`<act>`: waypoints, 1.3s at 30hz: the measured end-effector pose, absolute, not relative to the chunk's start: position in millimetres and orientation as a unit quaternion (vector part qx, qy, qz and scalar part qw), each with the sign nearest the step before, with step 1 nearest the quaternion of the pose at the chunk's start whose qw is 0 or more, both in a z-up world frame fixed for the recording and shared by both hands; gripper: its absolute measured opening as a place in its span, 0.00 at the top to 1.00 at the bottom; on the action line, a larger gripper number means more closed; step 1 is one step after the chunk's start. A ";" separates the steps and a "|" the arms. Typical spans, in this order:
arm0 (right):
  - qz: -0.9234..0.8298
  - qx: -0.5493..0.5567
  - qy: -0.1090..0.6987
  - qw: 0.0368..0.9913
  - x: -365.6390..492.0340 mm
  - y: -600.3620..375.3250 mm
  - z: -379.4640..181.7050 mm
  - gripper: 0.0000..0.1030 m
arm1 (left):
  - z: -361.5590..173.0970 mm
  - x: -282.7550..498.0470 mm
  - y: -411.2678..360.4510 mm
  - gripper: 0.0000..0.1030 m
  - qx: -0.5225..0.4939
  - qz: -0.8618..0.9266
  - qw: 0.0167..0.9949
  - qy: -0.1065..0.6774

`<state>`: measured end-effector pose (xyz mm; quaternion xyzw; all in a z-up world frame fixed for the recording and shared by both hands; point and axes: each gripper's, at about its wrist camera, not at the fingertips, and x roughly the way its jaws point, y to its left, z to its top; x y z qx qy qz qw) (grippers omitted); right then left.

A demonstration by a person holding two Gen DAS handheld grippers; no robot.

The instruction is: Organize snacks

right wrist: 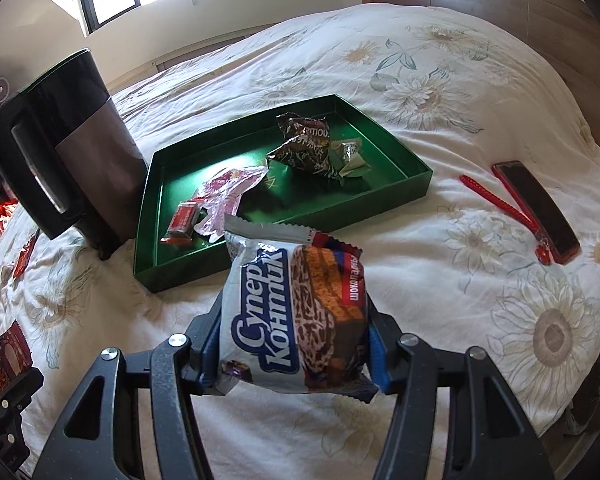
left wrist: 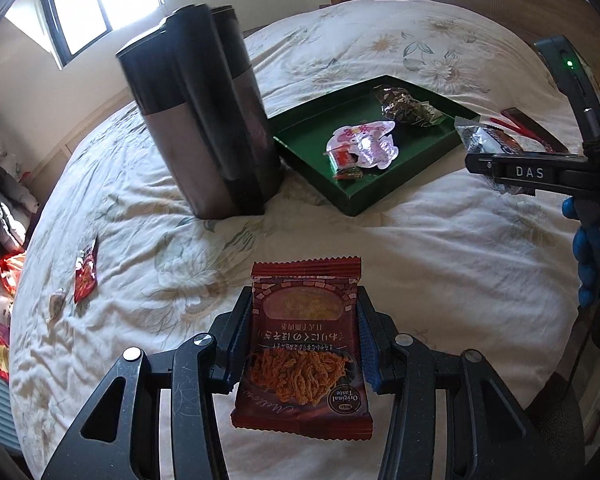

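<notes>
We hold the red snack packet (left wrist: 304,344) pinched in the left tongs (left wrist: 305,336) and the white wafer pack (right wrist: 296,312) in the right tongs (right wrist: 294,344), above the bed (right wrist: 440,280) near the green tray (right wrist: 384,196).

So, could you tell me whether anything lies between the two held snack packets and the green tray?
Nothing visible does. The left gripper holds the red packet and the right gripper the white packet over bare bedspread; the green tray lies just ahead, the kettle beside it.

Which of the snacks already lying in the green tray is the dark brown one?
The crumpled dark brown packet at the far end of the green tray. The pink wrapper and small red packet lie nearer.
</notes>
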<state>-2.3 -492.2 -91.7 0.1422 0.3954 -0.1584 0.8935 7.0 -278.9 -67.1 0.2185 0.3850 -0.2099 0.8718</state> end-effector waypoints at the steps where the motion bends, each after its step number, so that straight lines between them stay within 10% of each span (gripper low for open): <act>1: -0.158 0.142 0.394 0.894 1.9 -496.7 -91.8 0.00 | -66.0 10.4 -285.9 0.60 0.220 -0.214 0.871 0.383; 20: -0.144 0.091 0.395 0.903 96.2 -549.6 -100.6 0.00 | -38.0 135.5 -413.2 0.60 0.181 -0.209 0.891 0.362; 39: -0.136 0.055 0.414 0.898 140.1 -552.0 -141.8 0.00 | -125.8 222.6 -441.8 0.60 0.196 -0.143 0.871 0.426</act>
